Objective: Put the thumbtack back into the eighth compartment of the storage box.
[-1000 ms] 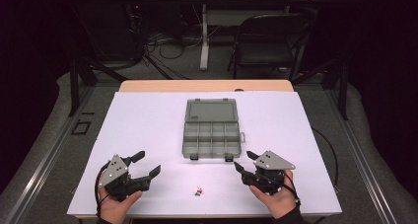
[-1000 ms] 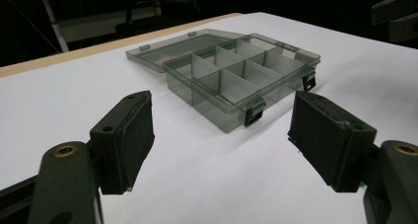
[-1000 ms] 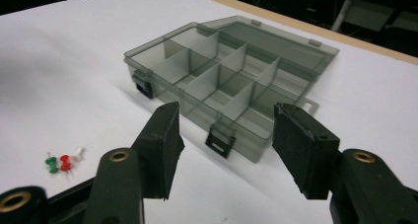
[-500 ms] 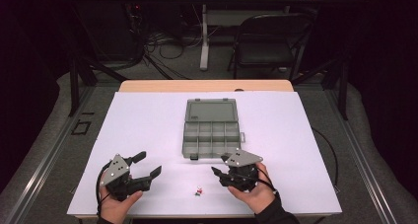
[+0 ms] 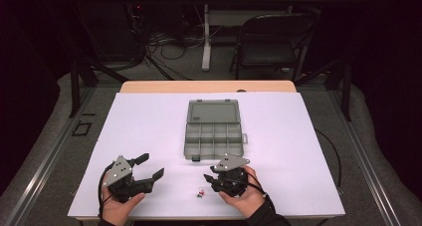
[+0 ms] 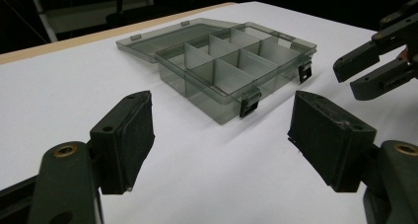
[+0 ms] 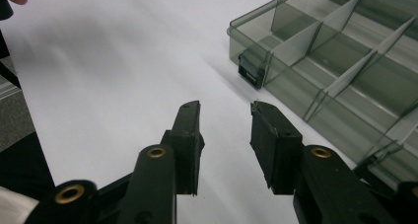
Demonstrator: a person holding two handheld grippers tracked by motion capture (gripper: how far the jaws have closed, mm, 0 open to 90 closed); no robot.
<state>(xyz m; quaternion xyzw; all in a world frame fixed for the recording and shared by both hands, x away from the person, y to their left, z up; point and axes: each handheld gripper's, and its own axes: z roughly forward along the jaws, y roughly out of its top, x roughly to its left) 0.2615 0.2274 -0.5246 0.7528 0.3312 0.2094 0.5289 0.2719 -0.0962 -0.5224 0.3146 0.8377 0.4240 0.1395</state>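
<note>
White table (image 5: 149, 121) bare around tongs (image 5: 207, 178)

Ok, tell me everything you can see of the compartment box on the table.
The compartment box is smoky grey, see-through plastic, rectangular and shallow. Its lid is swung fully open and lies flat on the table behind the tray. Thin dividers split the tray into two rows of four compartments, and those that can be seen into look empty. Two dark latches sit on the front wall, hanging undone. It rests level near the middle of the white table, square to its edges. Neither gripper touches it.
</note>
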